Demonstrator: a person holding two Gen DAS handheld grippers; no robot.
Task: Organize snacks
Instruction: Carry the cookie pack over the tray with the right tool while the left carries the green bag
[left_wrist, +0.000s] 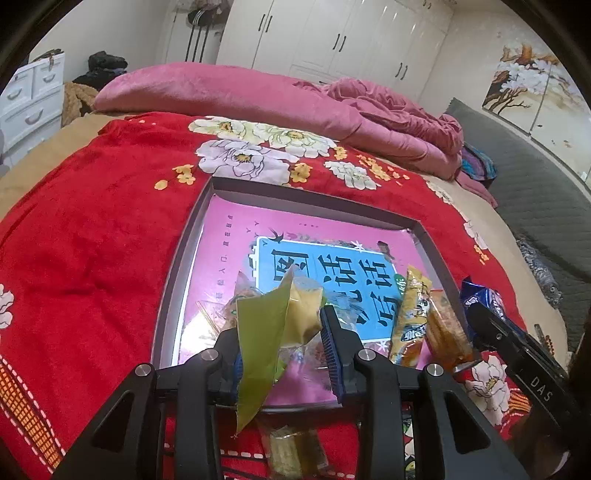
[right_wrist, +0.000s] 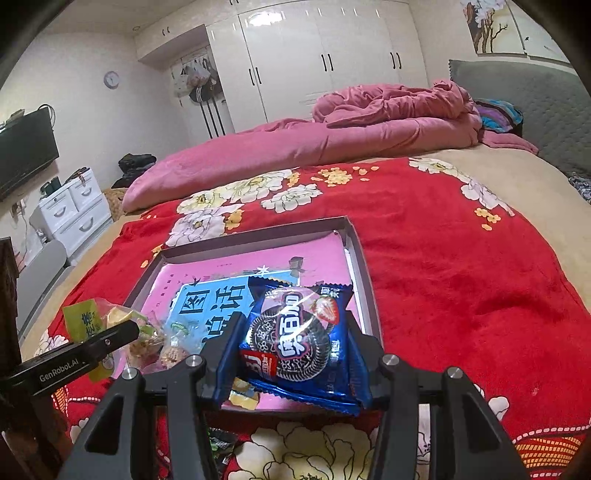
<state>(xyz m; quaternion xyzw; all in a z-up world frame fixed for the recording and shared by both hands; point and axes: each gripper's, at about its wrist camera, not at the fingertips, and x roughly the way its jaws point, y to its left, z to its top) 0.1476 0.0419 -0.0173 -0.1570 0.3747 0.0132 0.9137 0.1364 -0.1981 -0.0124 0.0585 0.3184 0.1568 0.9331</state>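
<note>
A: Left tongs (left_wrist: 286, 343) are clamped on a green snack bag (left_wrist: 264, 343), hanging just above the near edge of the tray (left_wrist: 173, 273).

B: And the right tongs (right_wrist: 291, 354)?

A: Closed on a blue cookie pack (right_wrist: 295, 343), held over the tray's near right corner. The tray sits on the red blanket (right_wrist: 461, 295) on the bed.

B: Anything in the tray?

A: A yellow packet (left_wrist: 410, 317) and an orange one (left_wrist: 447, 328) lie along its right edge. Another clear-wrapped snack (left_wrist: 295, 450) lies on the blanket just outside the tray's near edge, below the left tongs.
</note>
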